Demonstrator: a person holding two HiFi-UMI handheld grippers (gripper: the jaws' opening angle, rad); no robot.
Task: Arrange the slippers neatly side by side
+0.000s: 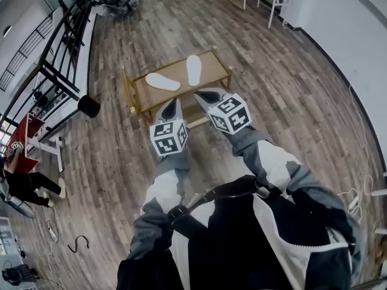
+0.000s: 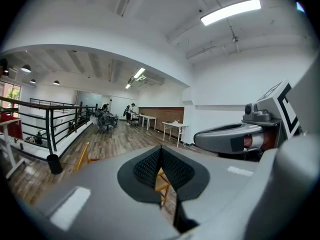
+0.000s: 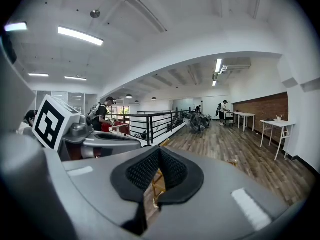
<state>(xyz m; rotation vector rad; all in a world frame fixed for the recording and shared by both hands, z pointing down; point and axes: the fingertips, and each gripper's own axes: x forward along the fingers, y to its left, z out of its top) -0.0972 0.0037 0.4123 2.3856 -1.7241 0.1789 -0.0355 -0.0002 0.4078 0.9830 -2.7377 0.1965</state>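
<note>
The left grey hand-held gripper (image 1: 171,106) hangs near the front of the low glass-topped table with gold metal frame (image 1: 213,71), its jaws pressed together on nothing. On the tabletop one flat white slipper (image 1: 162,81) lies slantwise at the left. The other white slipper (image 1: 193,70) points away, near it but apart. The right grey gripper (image 1: 207,95) is likewise closed and empty.

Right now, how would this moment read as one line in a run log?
left gripper shut, empty | right gripper shut, empty | near slipper and far slipper on table, apart, at an angle
</note>
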